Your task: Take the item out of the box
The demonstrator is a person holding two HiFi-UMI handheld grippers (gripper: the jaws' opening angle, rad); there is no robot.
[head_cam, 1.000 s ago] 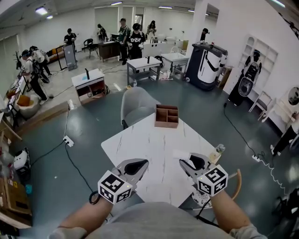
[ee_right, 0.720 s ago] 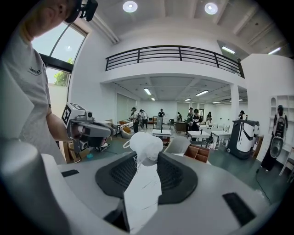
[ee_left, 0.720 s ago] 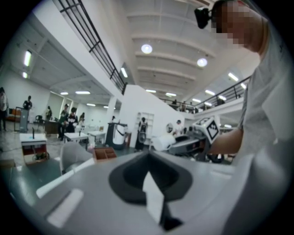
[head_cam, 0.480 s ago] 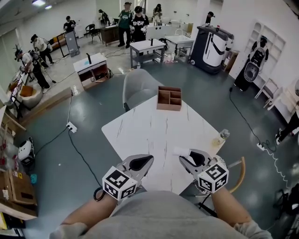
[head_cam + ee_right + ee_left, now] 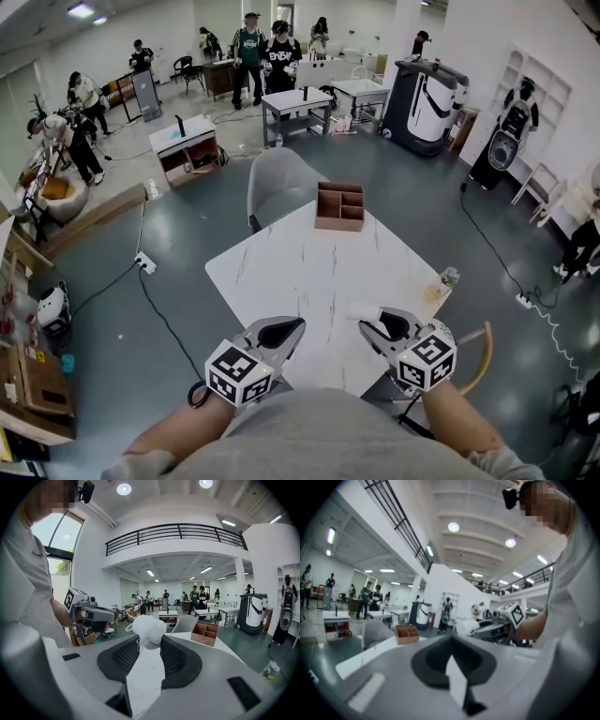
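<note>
While the wooden box (image 5: 338, 223) stands at the far corner of the white marbled table (image 5: 300, 267), the white crumpled item (image 5: 147, 627) is outside it, well apart from the box on the person's side and over the table's near edge. The right gripper (image 5: 149, 639) has hold of it: the jaws stand partly apart and are closed on the lower part of the bundle. Most of the bundle bulges out above and beyond the tips, and a thin loop hangs from its left side. From this gripper's own view the box lies beyond the item and a little to its right, with its dividers facing up. The left gripper (image 5: 450, 640) is level with the right one on the same near side of the box, to the left of the item and not touching it. Its jaws meet at the tips and nothing is caught between them, with only a sliver of tabletop showing through behind them. A grey chair (image 5: 279, 190) stands just left of the box, off the table's far edge. A small bottle (image 5: 447, 278) stands at the table's right corner, nearer the person than the box.
</note>
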